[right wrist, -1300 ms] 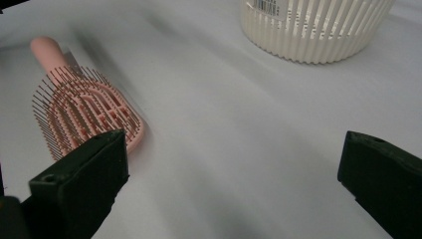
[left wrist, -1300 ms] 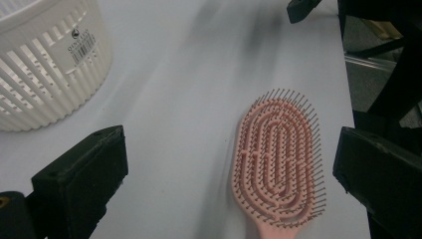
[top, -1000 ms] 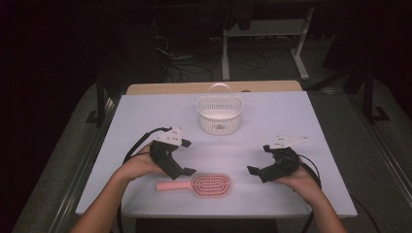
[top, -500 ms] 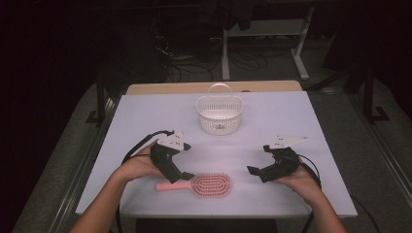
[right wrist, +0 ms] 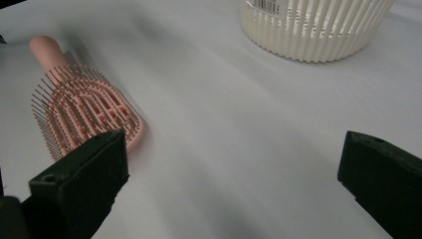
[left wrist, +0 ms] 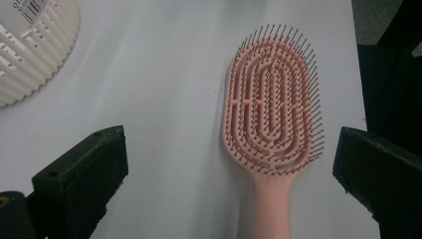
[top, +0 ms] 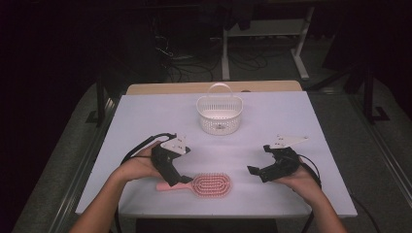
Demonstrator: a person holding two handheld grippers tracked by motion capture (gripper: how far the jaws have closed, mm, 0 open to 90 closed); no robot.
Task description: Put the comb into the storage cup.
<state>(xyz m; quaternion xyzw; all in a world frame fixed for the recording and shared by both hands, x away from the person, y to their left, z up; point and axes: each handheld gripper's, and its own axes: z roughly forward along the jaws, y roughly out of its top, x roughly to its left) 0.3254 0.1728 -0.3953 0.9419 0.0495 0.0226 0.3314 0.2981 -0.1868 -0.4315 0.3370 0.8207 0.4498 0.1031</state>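
A pink hairbrush [top: 210, 185] lies bristles up near the table's front edge, its handle pointing left. My left gripper [top: 180, 178] hovers over that handle, jaws open. In the left gripper view the brush [left wrist: 272, 107] lies between the wide-apart jaws, nearer the right one, and my left gripper [left wrist: 228, 144] grips nothing. My right gripper [top: 256, 172] is open to the right of the brush head, a short gap away. In the right gripper view the brush [right wrist: 82, 107] shows beyond the left jaw, with bare table between the jaws of my right gripper [right wrist: 234, 149].
A white slotted basket [top: 219, 114] with a handle stands at the back middle of the white table [top: 291, 116]; its wall also appears as the basket [left wrist: 30, 50] and the basket [right wrist: 318, 30]. Dark floor, cables and table legs lie beyond.
My left gripper has shifted toward the table's near edge and down over the brush handle. The right gripper has barely moved. The brush lies where it was.
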